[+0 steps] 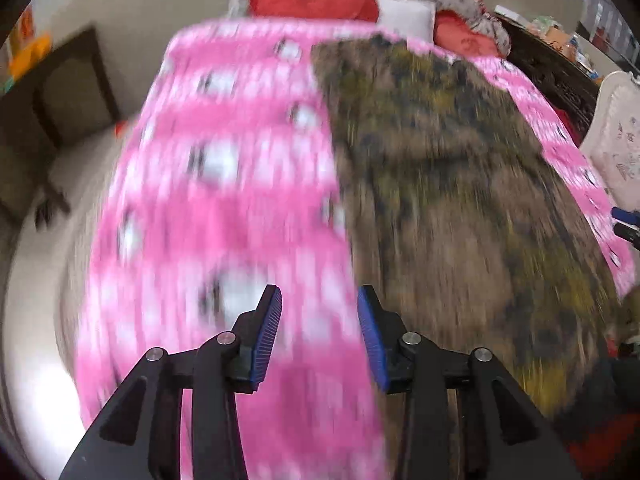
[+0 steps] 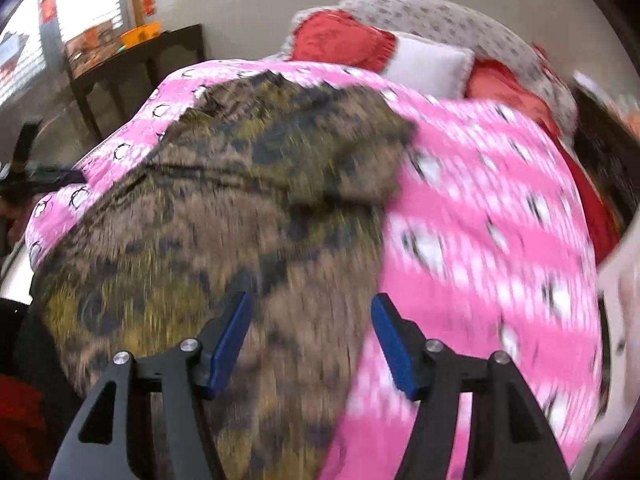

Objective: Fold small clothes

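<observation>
Left gripper: jaws wide, empty, above the pink blanket beside the garment's left edge. Camouflage garment lies flat mid-bed, long axis near to far, narrow end far. Soft, light, likely limp; pinch an edge or corner. Right gripper: jaws wide, empty, over its right edge. Frames blurred.

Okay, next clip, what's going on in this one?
A person holds a gripper in each hand over a bed covered by a pink patterned blanket. A camouflage-print garment lies spread on it, with one flap at its far end looking turned over. The left gripper and the right gripper are both open and hold nothing. Both views are motion-blurred, so finer detail can't be made out. Red pillows and a white pillow sit at the head of the bed.
</observation>
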Available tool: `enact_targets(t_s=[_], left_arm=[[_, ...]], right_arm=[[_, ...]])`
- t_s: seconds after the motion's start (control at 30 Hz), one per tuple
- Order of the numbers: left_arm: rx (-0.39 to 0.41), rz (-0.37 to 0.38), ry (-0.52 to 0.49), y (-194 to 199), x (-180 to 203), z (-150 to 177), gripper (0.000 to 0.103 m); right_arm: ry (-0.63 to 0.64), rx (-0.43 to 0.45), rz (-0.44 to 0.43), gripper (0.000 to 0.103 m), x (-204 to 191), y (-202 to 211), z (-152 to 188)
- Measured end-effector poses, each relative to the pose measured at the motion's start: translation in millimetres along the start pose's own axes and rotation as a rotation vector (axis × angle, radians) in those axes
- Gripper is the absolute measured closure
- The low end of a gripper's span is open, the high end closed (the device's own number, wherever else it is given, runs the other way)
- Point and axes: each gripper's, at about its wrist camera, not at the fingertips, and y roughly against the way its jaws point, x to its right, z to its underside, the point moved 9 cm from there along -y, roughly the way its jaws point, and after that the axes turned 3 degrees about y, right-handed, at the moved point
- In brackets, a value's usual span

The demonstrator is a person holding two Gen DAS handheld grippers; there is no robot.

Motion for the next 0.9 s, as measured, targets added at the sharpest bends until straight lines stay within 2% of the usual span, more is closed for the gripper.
enact_targets(t_s=[0.1, 0.17, 0.23, 0.33, 0.43, 0.63, 0.7, 0.77, 0.83, 0.9], left_arm=[[-0.076, 0.066, 0.062, 8, 2, 52, 0.084], [-0.076, 0.099, 0.055, 14, 13, 72, 0.081], [-0.065, 0.114, 0.029, 19, 23, 80, 0.075], [-0.089, 0.191, 0.011, 20, 41, 91, 0.066], [-0.106, 0.195, -0.054, 17, 53, 94, 0.059], [-0.085, 0.286, -0.031, 15, 61, 86, 0.058], [-0.082, 0.332, -0.021, 15, 67, 87, 0.061], [-0.083, 0.355, -0.024, 15, 72, 88, 0.071], [-0.087, 0.374, 0.007, 15, 68, 89, 0.089], [-0.091, 0.386, 0.031, 16, 63, 89, 0.097]], right_arm=[[-0.104, 0.033, -0.004, 0.037, 13, 7, 31], [-0.184, 0.059, -0.018, 0.037, 18, 13, 50], [-0.212, 0.063, -0.032, 0.037, 19, 13, 63], [-0.222, 0.034, -0.060, 0.039, 19, 9, 81], [-0.207, 0.025, -0.074, 0.041, 15, 12, 94], [-0.223, 0.004, -0.139, 0.042, 3, 12, 115], [-0.214, -0.007, -0.165, 0.044, -5, 11, 121], [-0.206, -0.015, -0.175, 0.044, -10, 9, 125], [-0.206, -0.015, -0.185, 0.044, -12, 8, 127], [-0.214, -0.015, -0.180, 0.049, -9, 8, 129]])
